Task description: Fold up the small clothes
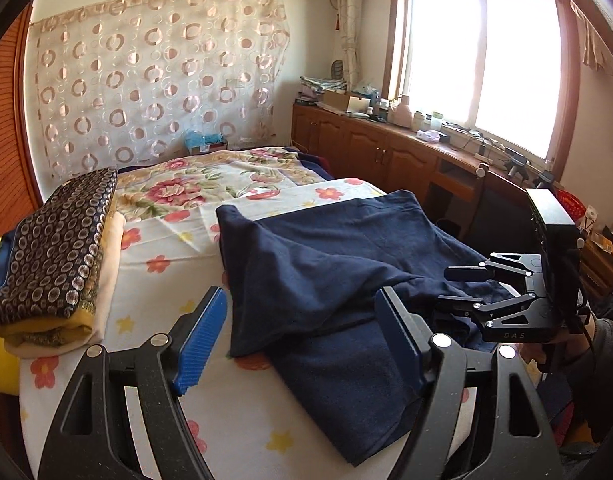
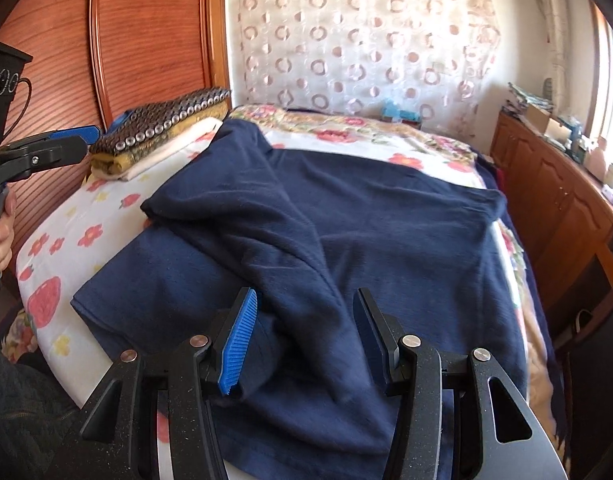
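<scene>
Right gripper (image 2: 302, 340) straddles garment (image 2: 346, 216) (navy).

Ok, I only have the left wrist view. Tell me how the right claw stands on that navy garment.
Observer: The right claw is open, its fingers straddling a raised ridge of the navy garment, not pinching it.
Operator: Now tell me where my left claw sits from your side.
Observer: The left claw hangs apart from the garment, beside the folded patterned stack, holding nothing.
</scene>
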